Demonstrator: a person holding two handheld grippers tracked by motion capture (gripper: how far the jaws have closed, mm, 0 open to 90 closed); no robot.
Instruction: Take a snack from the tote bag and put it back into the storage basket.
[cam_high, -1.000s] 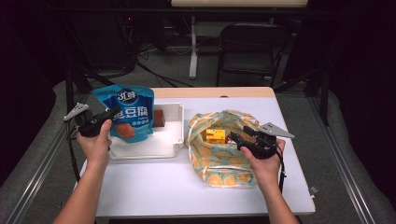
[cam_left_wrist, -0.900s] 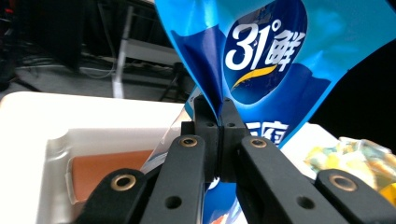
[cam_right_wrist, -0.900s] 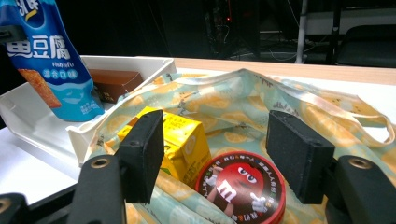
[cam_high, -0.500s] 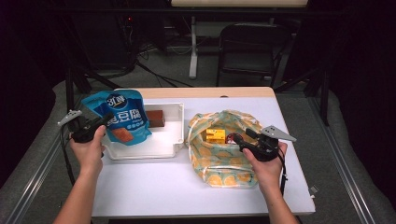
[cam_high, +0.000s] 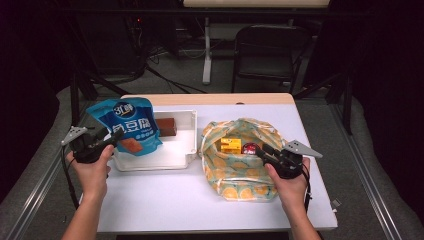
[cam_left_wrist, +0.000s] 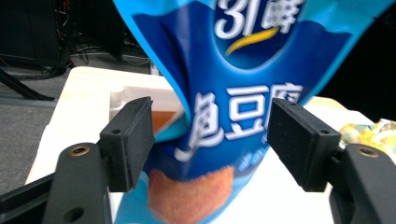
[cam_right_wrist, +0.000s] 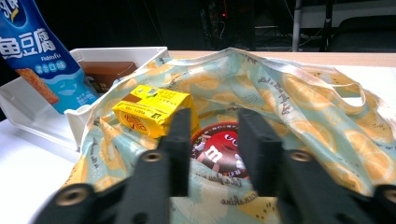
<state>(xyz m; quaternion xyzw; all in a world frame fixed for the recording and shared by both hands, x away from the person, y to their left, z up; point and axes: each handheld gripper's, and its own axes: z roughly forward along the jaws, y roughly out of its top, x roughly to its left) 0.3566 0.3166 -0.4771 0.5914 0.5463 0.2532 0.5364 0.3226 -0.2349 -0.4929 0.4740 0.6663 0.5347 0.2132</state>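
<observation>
With the left claw (cam_left_wrist: 210, 140) just opening off the blue snack pouch (cam_high: 127, 125) propped in the white tray (cam_high: 187, 142) near the surface's left edge, the pouch risks toppling out, while the closing right claw (cam_right_wrist: 212, 140), gripping nothing, could snag the lemon-print bag (cam_right_wrist: 299, 98).

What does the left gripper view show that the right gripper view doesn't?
Left gripper view's extra: the left gripper up close. Its jaws have just been opening and stand apart on either side of the blue pouch without pressing it.
Right gripper view's extra: a yellow box and a red candy pack inside the lemon-print bag.
Both share: the blue pouch, the white tray and the bag.
</observation>
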